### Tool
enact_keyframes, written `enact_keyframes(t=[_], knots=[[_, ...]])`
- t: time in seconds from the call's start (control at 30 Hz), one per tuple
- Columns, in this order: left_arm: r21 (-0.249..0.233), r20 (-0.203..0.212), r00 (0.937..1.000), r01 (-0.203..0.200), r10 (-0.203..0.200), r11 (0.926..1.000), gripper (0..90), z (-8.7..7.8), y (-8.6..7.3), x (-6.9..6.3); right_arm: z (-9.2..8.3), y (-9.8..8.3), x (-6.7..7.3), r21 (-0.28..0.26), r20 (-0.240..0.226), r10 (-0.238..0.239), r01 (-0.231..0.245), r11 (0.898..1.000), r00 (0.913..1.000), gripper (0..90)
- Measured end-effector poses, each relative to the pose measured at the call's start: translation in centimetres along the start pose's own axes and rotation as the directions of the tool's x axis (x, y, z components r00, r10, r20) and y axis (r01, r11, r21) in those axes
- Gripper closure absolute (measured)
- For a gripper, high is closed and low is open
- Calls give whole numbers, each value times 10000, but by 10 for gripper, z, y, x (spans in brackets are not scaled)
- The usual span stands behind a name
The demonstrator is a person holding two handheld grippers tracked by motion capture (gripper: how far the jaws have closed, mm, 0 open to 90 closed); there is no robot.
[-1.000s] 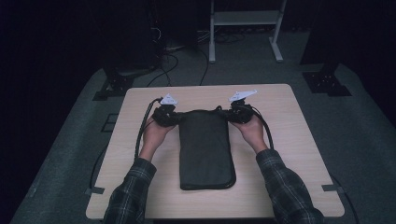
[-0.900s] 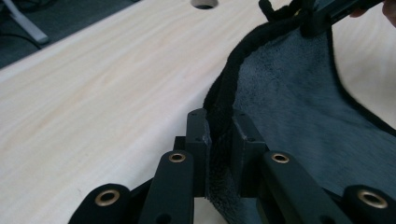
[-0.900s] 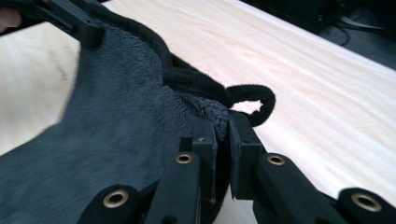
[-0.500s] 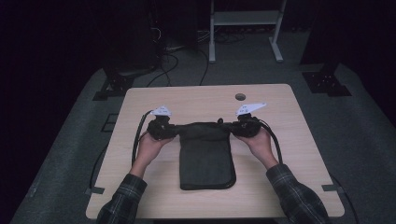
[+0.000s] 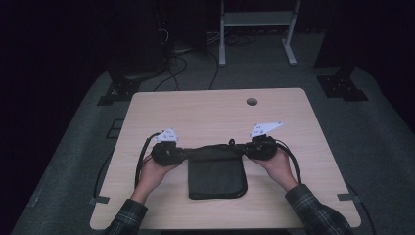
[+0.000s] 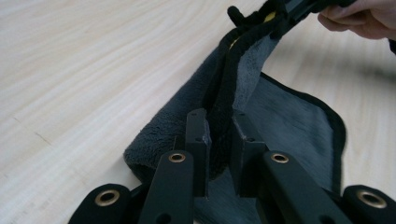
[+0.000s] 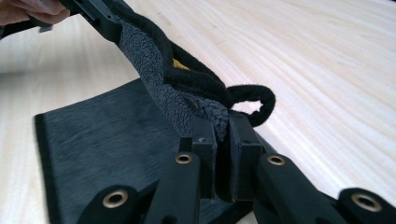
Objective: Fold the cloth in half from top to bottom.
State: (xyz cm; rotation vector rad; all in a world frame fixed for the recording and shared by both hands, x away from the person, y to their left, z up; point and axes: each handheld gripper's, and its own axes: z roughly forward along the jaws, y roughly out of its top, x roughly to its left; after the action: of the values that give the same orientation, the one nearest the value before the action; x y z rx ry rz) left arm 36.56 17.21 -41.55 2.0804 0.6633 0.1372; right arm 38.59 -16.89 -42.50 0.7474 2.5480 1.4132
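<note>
Both hands are drawing the dark grey towel's (image 5: pixel 217 172) far edge back toward the person, folding it over. The left gripper (image 6: pixel 219 140) and right gripper (image 7: pixel 223 135) are each pinching a corner; the right gripper view is revealing a hanging loop (image 7: pixel 254 105) that the high view blurs.

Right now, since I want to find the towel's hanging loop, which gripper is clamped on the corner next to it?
The right gripper. Its fingers pinch the dark grey towel beside the black loop; the left gripper holds a plain edge with no loop by it.

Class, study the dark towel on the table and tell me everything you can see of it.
The dark grey towel looks like plush microfibre with black edging and a small black hanging loop. It lies on the pale wooden table, its far edge lifted and pinched between the left hand-held gripper and the right hand-held gripper, folding toward the person.
</note>
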Motion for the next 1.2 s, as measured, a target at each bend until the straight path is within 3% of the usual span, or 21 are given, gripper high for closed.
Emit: enact_keyframes(t=[0.2, 0.63, 0.87, 0.97, 1.03, 1.1, 1.2], knots=[[328, 86, 9999, -84, 81, 9994, 790, -3, -10, -17, -6, -9, 16, 168, -219, -58, 62, 9998, 9997, 821], [1105, 412, 9991, -90, 44, 9938, 790, 0, -38, -37, -1, -35, 40, 956, -731, -102, 172, 9953, 9973, 817], [1750, 477, 9988, -215, 133, 9843, 788, 9, -49, -45, 6, -47, 44, 1485, -800, -253, 370, 9882, 9965, 808], [2193, 416, 9987, -385, 301, 9749, 781, 14, -53, -46, 7, -51, 46, 1601, -825, -276, 406, 9863, 9962, 796], [2181, 433, 9986, -398, 311, 9751, 764, 13, -53, -46, 7, -53, 47, 1658, -798, -355, 484, 9850, 9962, 726], [1969, 489, 9987, -204, 110, 9802, 732, 10, -53, -46, 4, -53, 48, 1680, -848, -247, 387, 9850, 9961, 644], [1666, 521, 9986, -115, 29, 9860, 661, 1, -53, -47, -7, -53, 49, 1519, -805, -220, 341, 9878, 9965, 595]])
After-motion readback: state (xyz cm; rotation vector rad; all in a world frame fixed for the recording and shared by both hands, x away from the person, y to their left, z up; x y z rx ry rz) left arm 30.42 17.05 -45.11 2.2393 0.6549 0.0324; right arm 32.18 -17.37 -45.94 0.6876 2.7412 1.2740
